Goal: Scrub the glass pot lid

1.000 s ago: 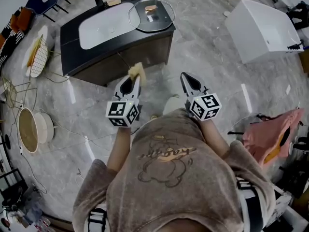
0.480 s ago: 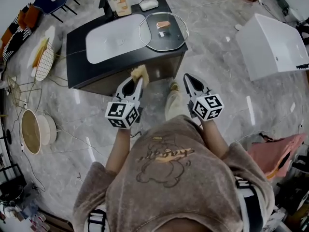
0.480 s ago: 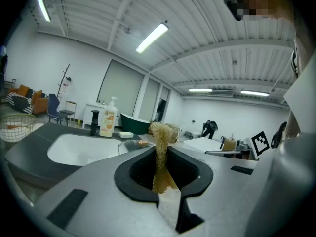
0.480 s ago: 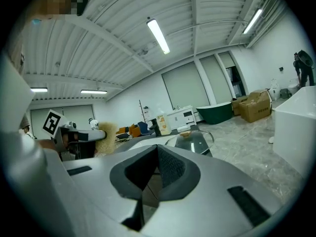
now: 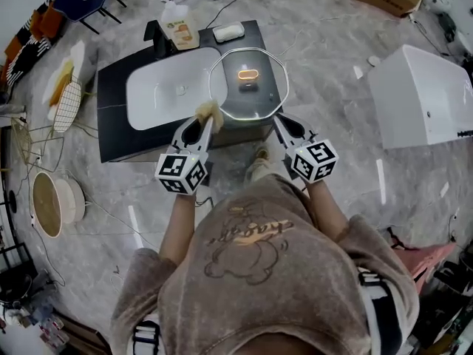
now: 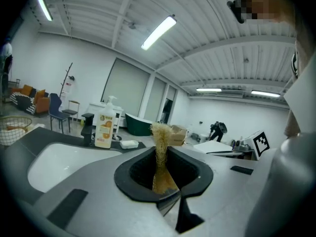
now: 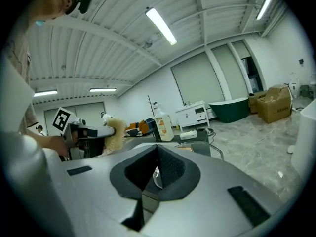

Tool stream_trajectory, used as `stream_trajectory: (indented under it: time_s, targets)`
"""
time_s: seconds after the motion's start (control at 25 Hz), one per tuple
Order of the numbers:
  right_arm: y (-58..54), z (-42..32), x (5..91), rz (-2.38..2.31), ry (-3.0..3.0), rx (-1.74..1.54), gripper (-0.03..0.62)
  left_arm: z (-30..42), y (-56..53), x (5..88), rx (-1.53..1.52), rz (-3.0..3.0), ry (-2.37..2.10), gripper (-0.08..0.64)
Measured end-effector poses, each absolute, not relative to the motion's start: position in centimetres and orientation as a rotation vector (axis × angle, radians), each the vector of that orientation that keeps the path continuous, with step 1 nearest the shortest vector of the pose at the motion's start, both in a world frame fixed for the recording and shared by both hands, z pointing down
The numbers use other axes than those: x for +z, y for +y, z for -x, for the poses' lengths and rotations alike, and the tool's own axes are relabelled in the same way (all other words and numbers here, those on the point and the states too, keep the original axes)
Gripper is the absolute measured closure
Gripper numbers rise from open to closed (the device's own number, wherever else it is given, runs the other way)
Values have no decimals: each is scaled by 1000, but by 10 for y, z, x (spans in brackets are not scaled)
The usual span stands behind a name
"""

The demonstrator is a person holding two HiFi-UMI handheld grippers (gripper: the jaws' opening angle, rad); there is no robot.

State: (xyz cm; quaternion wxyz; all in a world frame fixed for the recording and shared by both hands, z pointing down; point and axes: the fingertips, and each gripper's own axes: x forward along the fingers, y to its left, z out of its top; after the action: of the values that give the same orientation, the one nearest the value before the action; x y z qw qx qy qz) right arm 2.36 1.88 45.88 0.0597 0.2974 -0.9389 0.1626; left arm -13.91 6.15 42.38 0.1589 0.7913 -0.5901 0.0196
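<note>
Glass pot lid (image 5: 247, 98), one: flat on black counter (image 5: 118, 135), right of white basin (image 5: 166, 95); near rim partly covered by gripper tips.
Left gripper (image 5: 208, 120): jaws clamped on one straw-coloured scrubber (image 5: 210, 110), perhaps loofah.
Right gripper (image 5: 278, 121): jaws pressed together, empty.
Soap bottle (image 5: 179, 28), one.

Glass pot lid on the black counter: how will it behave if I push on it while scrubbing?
The round clear glass pot lid looks rigid and probably breakable. Lying flat, orange knob up, on the smooth black counter, it likely slides rather than rolls when pushed. That knob seems the surest hold.
</note>
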Motion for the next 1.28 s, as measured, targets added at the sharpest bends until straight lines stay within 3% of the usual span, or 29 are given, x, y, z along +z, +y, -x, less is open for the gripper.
stream_trajectory:
  time_s: [0.4, 1.16, 1.28]
  targets:
    - [-81, -10, 453, -728, -2856, 480, 597, 141, -22, 416, 33, -2187, -1761, 492]
    - [-131, 31, 447, -866, -2825, 446, 594, 183, -91, 418, 19, -2281, -1595, 492]
    - [-134, 38, 449, -837, -2815, 448, 492, 186, -96, 419, 17, -2281, -1576, 492]
